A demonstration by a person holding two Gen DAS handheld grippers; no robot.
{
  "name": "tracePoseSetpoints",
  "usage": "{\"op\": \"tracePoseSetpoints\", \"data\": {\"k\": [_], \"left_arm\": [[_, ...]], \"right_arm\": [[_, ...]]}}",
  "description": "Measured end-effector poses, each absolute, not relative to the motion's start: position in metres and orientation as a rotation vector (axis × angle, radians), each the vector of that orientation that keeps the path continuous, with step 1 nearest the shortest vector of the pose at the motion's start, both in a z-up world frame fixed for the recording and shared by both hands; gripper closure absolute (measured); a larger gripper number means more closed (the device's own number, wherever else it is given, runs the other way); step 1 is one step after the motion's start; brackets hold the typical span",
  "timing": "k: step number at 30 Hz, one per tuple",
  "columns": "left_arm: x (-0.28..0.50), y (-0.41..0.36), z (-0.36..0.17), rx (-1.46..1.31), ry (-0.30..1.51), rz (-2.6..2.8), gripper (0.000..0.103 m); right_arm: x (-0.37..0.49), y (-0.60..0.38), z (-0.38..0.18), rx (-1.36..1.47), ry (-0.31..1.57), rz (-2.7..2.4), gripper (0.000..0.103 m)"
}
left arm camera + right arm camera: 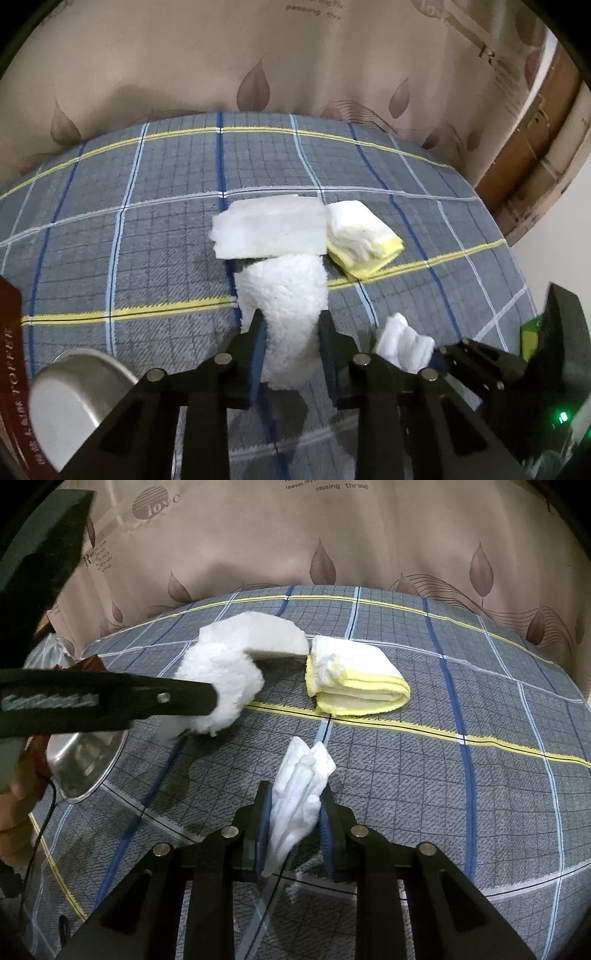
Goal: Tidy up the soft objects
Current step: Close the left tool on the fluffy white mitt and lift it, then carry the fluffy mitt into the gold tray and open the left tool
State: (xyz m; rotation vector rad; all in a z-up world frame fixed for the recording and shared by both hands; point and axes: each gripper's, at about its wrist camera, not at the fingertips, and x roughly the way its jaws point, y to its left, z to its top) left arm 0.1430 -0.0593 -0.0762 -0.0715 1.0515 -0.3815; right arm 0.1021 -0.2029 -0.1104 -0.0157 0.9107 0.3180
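Work surface: bench under a grey plaid cloth [424, 775] with blue, pale blue and yellow stripes, nap slightly fuzzy, wrinkle-free in the centre. Behind it hangs a beige curtain [369, 535] printed with brown leaves and scraps of lettering. In the left wrist view, wooden brown framing [532, 147] stands beyond the curtain's right edge, next to a pale wall.

Left claw [291, 321]: clamped on a fluffy white fleece cloth [284, 295], both pads pressing its sides; the cloth's far end reaches a white rectangular foam block [269, 227] lying mid-cloth.

Right claw [295, 794]: closed on a crumpled white tissue-like cloth [299, 794], held just above the plaid surface.

Touching the foam block's right end: a folded white towel with yellow trim [354, 675], flat on the bench.

At the left edge of the bench: a round stainless steel bowl [85, 760], tilted toward the camera; beside it a dark red box [11, 369] with printed lettering. A hand [14, 812] shows at the left margin of the right wrist view.
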Motion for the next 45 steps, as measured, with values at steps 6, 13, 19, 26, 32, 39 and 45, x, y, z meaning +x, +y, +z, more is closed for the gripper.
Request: {"op": "tracePoseSetpoints", "data": {"k": [6, 13, 19, 26, 32, 39, 45], "left_arm": [[0.124, -0.048, -0.062, -0.069, 1.041, -0.393, 0.076], [0.105, -0.031, -0.044, -0.094, 1.033, -0.375, 0.076], [0.083, -0.004, -0.020, -0.065, 0.997, -0.328, 0.076], [0.071, 0.061, 0.009, -0.068, 0.944, -0.189, 0.076], [0.076, 0.137, 0.022, -0.104, 0.919, -0.029, 0.076], [0.095, 0.186, 0.012, -0.118, 0.955, 0.065, 0.076], [0.115, 0.195, -0.012, -0.098, 1.017, 0.065, 0.076]], "right_arm": [[0.102, -0.202, -0.111, -0.019, 0.910, 0.317, 0.081], [0.102, -0.202, -0.111, -0.020, 0.910, 0.316, 0.081], [0.102, -0.202, -0.111, -0.022, 0.909, 0.316, 0.081], [0.102, -0.202, -0.111, -0.023, 0.909, 0.315, 0.081], [0.102, -0.202, -0.111, -0.026, 0.908, 0.314, 0.081], [0.102, -0.201, -0.111, -0.029, 0.908, 0.313, 0.081], [0.102, -0.202, -0.112, -0.029, 0.908, 0.313, 0.081]]}}
